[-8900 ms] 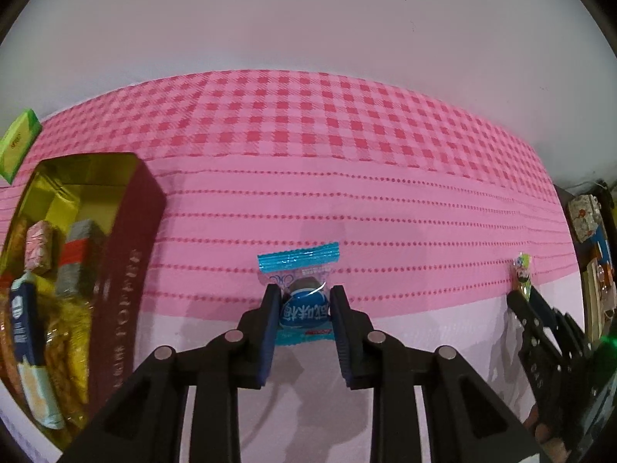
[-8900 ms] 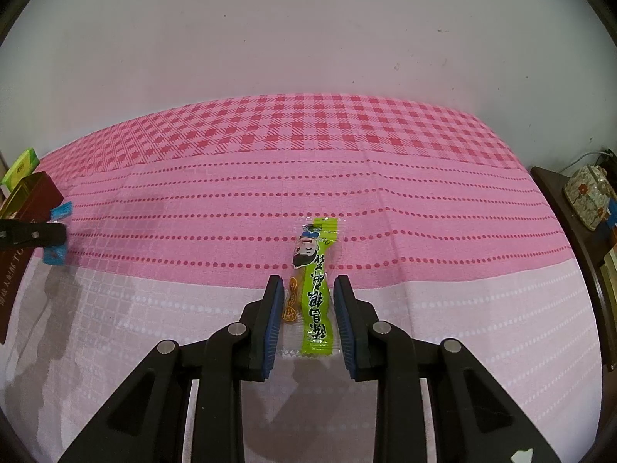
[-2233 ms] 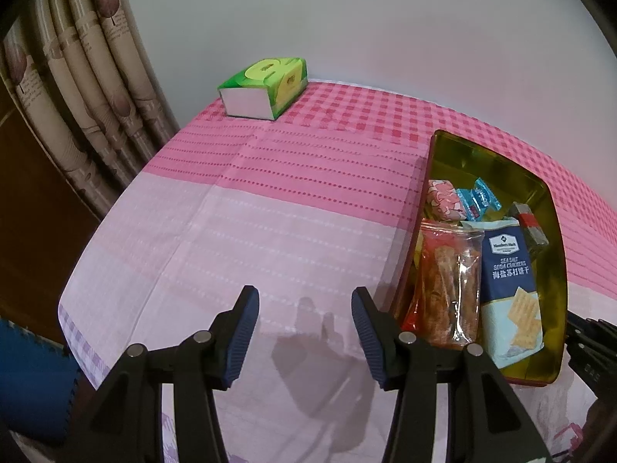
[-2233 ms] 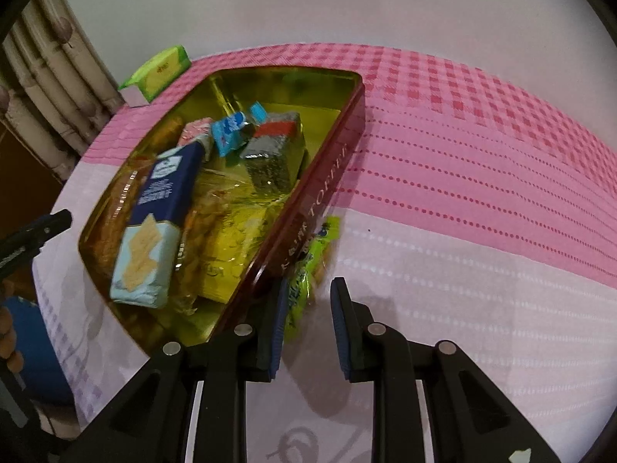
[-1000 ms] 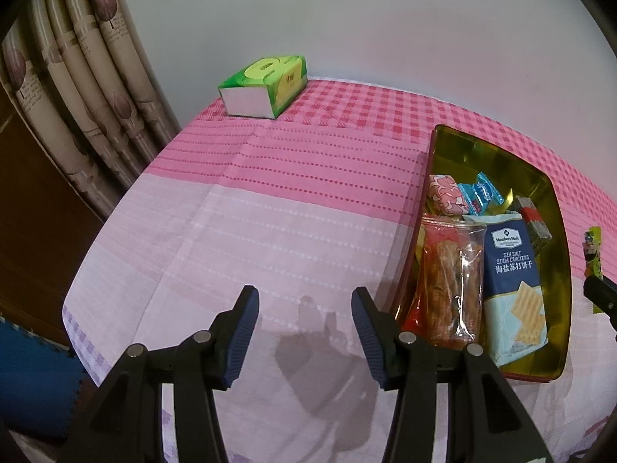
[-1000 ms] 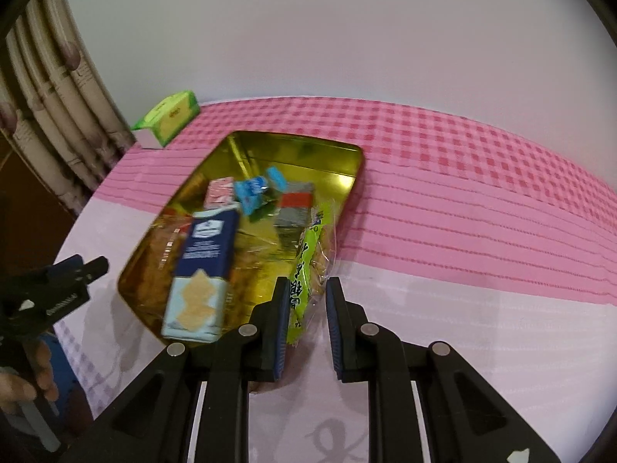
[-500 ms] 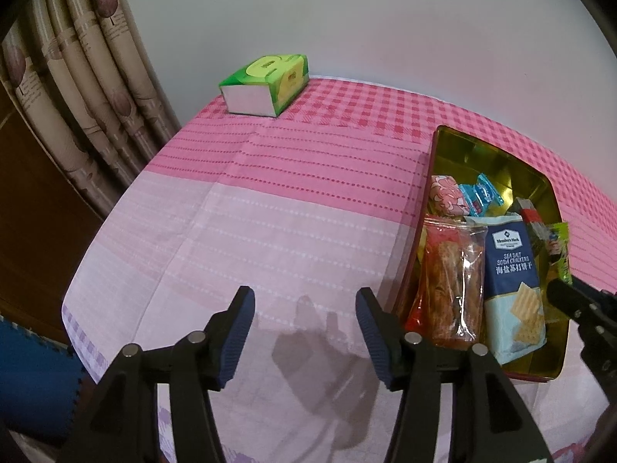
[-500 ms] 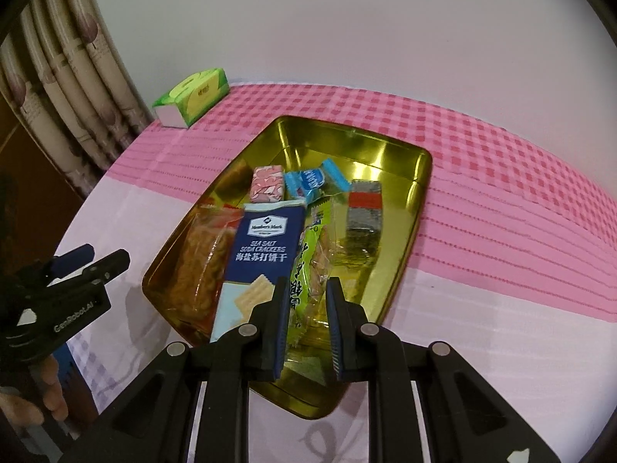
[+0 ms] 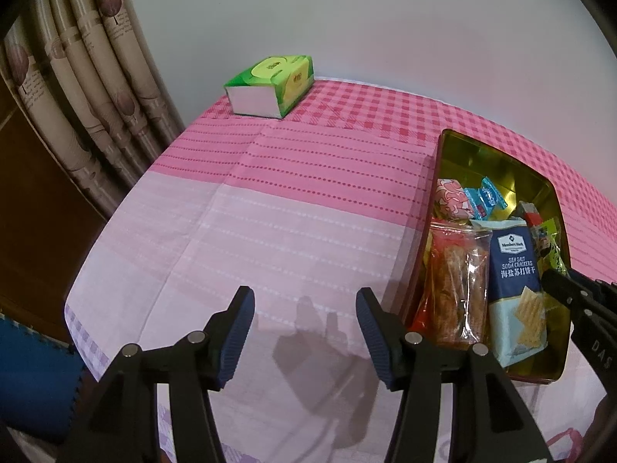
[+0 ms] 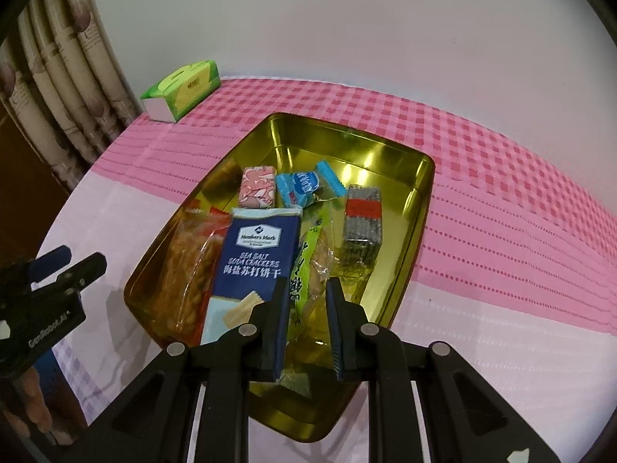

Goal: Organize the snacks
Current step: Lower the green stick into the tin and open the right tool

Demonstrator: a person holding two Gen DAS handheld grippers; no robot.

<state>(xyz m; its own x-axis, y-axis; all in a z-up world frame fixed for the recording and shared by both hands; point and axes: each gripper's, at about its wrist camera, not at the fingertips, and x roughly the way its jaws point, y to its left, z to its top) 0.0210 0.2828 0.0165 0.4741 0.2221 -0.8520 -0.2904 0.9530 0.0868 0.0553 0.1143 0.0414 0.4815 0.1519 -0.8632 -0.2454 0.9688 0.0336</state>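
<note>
A gold tin [image 10: 420, 208] with a dark red outside stands on the pink tablecloth. It holds a blue cracker pack [image 10: 258, 254], an orange snack bag [image 10: 193, 258], a pink candy [image 10: 257, 187], a blue candy [image 10: 304, 185] and a grey-red block [image 10: 364, 216]. My right gripper [image 10: 307, 283] hovers over the tin's near half, shut on a long green snack packet [image 10: 308, 247] that points into the tin. My left gripper [image 9: 304, 295] is open and holds nothing, above bare cloth left of the tin [image 9: 439, 177]. The right gripper's tip [image 9: 555, 277] shows at the left wrist view's right edge.
A green tissue box [image 9: 270, 85] sits at the table's far left corner by the wall. Patterned curtains [image 9: 77, 77] hang left of the table, and the table's left edge drops to a blue floor mat [image 9: 34, 370]. A hand [image 10: 34, 405] holds the left gripper.
My right gripper has carried the green packet from beside the tin's right wall to above the snacks inside. The left gripper has stayed where it was, open.
</note>
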